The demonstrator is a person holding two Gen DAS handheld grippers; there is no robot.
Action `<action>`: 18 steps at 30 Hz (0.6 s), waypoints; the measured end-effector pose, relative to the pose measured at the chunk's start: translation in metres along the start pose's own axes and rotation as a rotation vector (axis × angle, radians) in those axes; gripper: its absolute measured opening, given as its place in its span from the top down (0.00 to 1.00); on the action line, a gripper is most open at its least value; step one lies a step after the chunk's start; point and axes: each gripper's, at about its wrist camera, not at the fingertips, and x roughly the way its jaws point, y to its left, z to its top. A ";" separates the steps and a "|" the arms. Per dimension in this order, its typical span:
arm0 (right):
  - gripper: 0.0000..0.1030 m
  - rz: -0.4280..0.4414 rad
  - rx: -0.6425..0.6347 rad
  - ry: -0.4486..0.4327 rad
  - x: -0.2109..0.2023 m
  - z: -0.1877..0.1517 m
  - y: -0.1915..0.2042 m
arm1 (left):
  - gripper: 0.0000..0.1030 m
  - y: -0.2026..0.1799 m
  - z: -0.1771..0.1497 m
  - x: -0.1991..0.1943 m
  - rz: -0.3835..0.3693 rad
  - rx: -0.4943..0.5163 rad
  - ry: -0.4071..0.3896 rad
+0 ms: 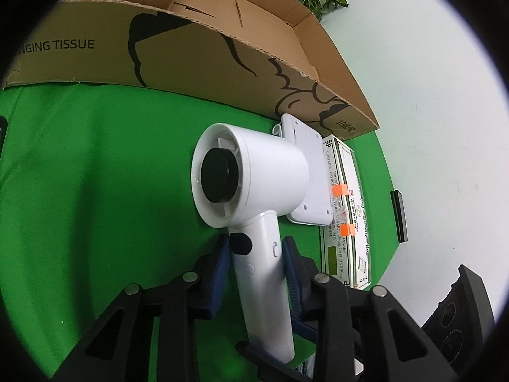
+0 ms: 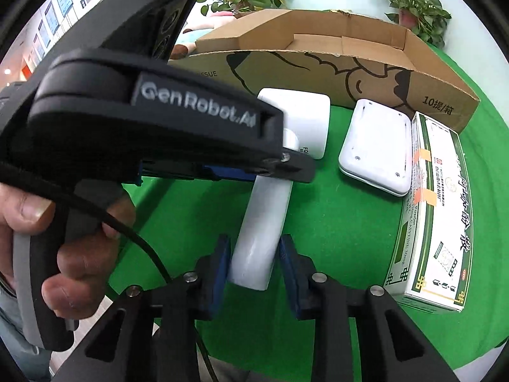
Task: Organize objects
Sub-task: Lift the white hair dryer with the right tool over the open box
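Green cloth (image 1: 79,175) covers the table, with your open cardboard box (image 1: 197,63) along the far edge and potted plants behind it. Your left gripper (image 1: 256,248) clamps the upper handle of the white hair dryer (image 1: 254,175), blue pads pressed on both sides. The dryer lies on the cloth, its handle running back toward you and its barrel crossways, the open end facing left in the left wrist view. Your right gripper (image 2: 253,254) is closed on the handle's butt end. Right of the dryer sit a white flat device (image 2: 375,152) and a medicine carton (image 2: 435,210).
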 end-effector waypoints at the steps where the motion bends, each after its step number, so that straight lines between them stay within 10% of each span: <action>1: 0.71 -0.001 -0.003 0.000 0.001 0.001 0.000 | 0.69 -0.002 -0.001 0.000 0.009 0.007 -0.001; 18: 0.72 0.008 -0.024 -0.085 -0.003 0.024 0.007 | 0.70 -0.016 -0.006 -0.040 0.051 0.070 -0.075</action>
